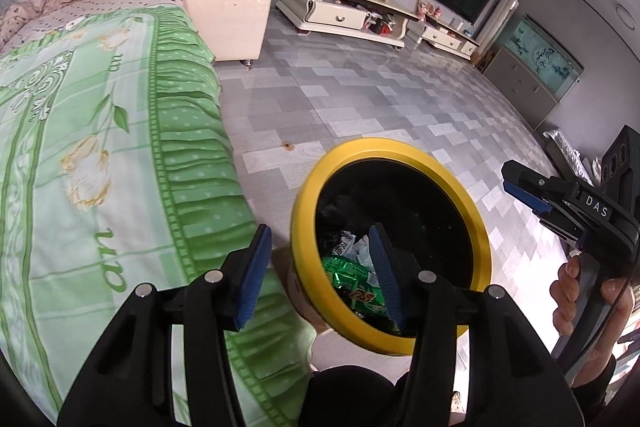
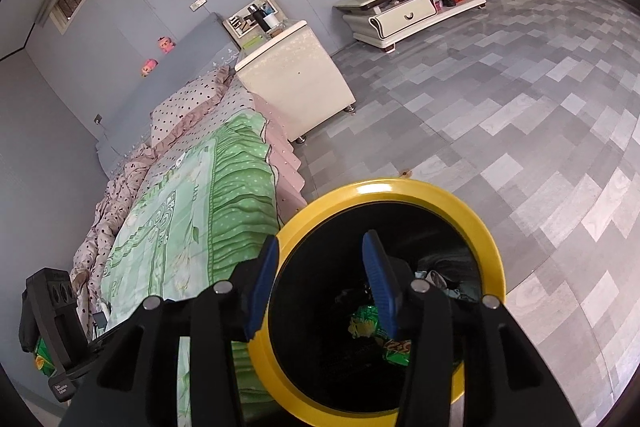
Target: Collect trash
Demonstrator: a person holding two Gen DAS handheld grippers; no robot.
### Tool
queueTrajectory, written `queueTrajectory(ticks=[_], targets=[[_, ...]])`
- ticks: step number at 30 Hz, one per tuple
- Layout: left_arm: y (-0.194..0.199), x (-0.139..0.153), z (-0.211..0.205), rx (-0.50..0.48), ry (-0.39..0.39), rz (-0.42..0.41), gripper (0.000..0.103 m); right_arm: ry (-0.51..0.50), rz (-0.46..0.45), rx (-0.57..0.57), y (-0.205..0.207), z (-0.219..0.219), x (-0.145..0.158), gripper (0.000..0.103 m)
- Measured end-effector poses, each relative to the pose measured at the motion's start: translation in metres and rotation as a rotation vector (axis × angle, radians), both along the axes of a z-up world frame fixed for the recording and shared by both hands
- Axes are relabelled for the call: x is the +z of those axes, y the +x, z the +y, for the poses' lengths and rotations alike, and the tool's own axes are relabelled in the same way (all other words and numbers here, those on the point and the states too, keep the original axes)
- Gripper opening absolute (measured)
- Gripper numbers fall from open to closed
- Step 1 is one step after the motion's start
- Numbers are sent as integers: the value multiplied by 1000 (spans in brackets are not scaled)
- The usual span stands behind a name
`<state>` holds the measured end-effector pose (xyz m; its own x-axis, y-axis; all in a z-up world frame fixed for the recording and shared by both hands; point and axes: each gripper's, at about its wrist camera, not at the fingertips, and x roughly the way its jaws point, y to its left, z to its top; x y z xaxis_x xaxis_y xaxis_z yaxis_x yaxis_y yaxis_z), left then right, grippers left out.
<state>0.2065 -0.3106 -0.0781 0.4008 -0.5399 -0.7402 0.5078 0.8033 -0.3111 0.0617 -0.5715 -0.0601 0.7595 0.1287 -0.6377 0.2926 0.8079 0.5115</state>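
Observation:
A round bin with a yellow rim and black liner stands on the floor beside the bed; it also shows in the right wrist view. Inside lie a green snack wrapper and crumpled white paper; the wrapper also shows in the right wrist view. My left gripper is open and empty above the bin's near-left rim. My right gripper is open and empty over the bin's mouth. In the left wrist view the right gripper shows at the right, held by a hand.
A bed with a green floral cover lies left of the bin. A cream nightstand stands at its head. Low white TV cabinets line the far wall. Grey tiled floor stretches beyond the bin.

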Motion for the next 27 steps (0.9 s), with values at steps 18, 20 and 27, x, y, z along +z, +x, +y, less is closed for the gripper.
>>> queueTrajectory(ticks=[18,20,27], targets=[[-11,26,128,206,-9,-49,49,-31,-25,203,33,107,26,42],[-12,26,144,235,-6,-52,49,-35,-27,228,37,120,28,42],[-17,28,206,344,12,-64,49,-49,-22,320,54,172,31,42]])
